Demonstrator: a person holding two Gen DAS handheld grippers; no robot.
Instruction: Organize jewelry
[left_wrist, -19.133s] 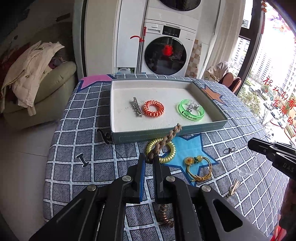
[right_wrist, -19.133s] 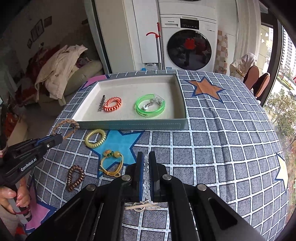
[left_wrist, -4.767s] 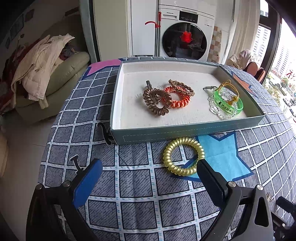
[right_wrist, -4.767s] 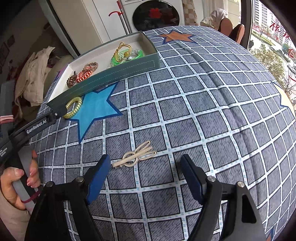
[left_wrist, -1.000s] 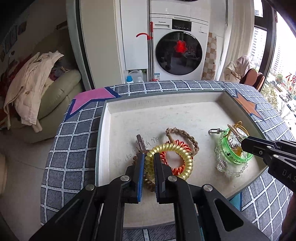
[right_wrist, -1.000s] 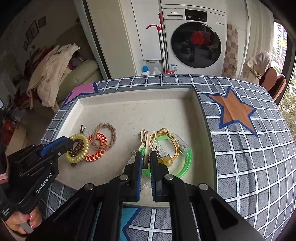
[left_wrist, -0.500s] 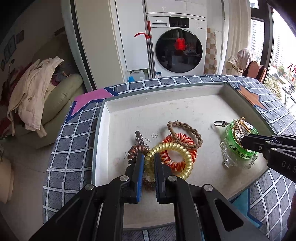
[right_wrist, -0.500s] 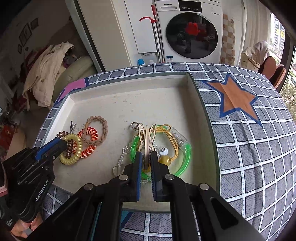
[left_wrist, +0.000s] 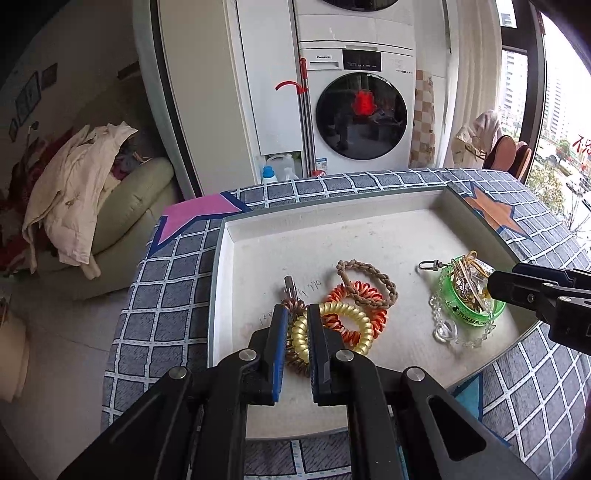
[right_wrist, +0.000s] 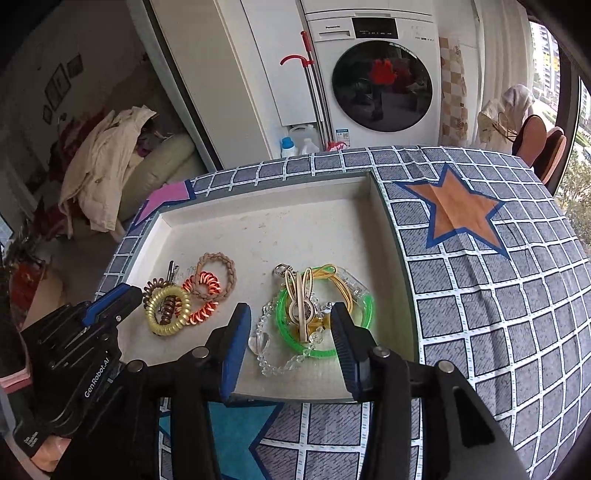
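Observation:
The shallow tray holds two heaps of jewelry. My left gripper is shut on the gold spiral hair tie, which rests on the orange spiral tie, a braided band and a brown spiral tie. In the right wrist view the same left gripper pinches the gold spiral hair tie. My right gripper has its jaws opening. Between them, untouched, the beige hair clip lies on the green bangle, beside a clear bead chain.
The tray sits on a checked tablecloth with stars, near the table's front edge. Behind stand a washing machine and a sofa with a pale coat. A hand holds the left gripper's handle.
The right gripper's jaws have spread and let go of the beige hair clip, which now lies on the green bangle. The left gripper stays shut on the gold tie over the heap.

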